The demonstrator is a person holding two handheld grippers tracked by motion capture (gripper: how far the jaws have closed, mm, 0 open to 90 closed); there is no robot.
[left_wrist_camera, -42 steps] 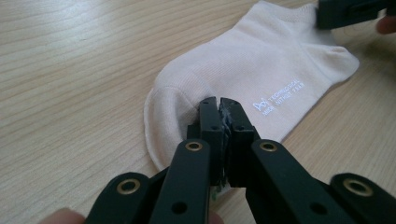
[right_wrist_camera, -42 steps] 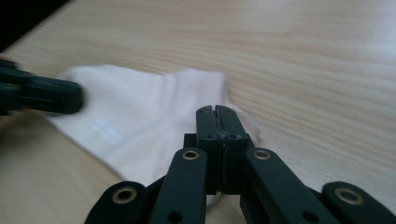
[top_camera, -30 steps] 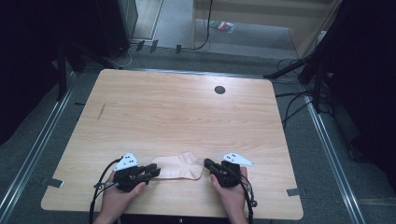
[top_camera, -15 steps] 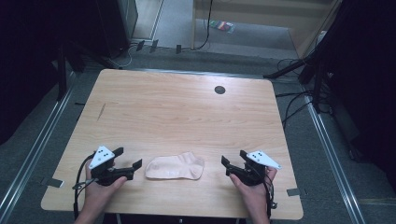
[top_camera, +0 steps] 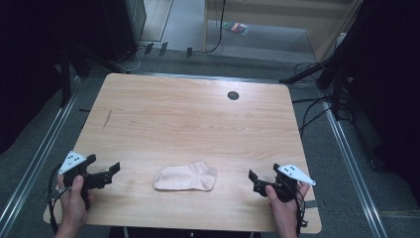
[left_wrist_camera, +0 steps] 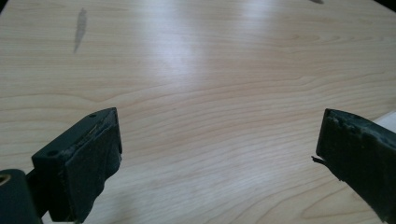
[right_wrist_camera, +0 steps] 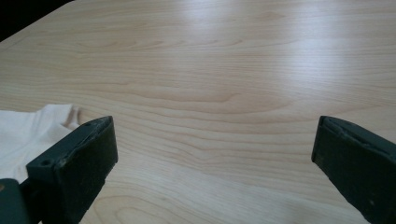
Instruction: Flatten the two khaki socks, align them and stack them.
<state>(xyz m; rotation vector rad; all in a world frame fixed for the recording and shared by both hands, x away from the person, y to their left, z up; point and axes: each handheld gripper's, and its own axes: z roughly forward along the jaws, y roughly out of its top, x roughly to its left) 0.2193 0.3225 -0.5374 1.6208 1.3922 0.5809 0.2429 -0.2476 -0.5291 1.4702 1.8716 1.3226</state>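
Sock [top_camera: 185,177] lies flat near the table's [top_camera: 198,119] front edge, midway between the wide-open left gripper [top_camera: 110,171] and right gripper [top_camera: 253,179], jaws just opened; apparently folded, it could spring apart untouched.

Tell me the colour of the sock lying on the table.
The sock is a plain pale pink, best seen in the high view.

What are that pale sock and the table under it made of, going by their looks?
The sock looks like soft knitted fabric, probably cotton: matte, pale pink, lying limp and flat. The table looks like light wood or a wood-pattern laminate: grain lines run across it, and its smooth top reflects the lamps softly.
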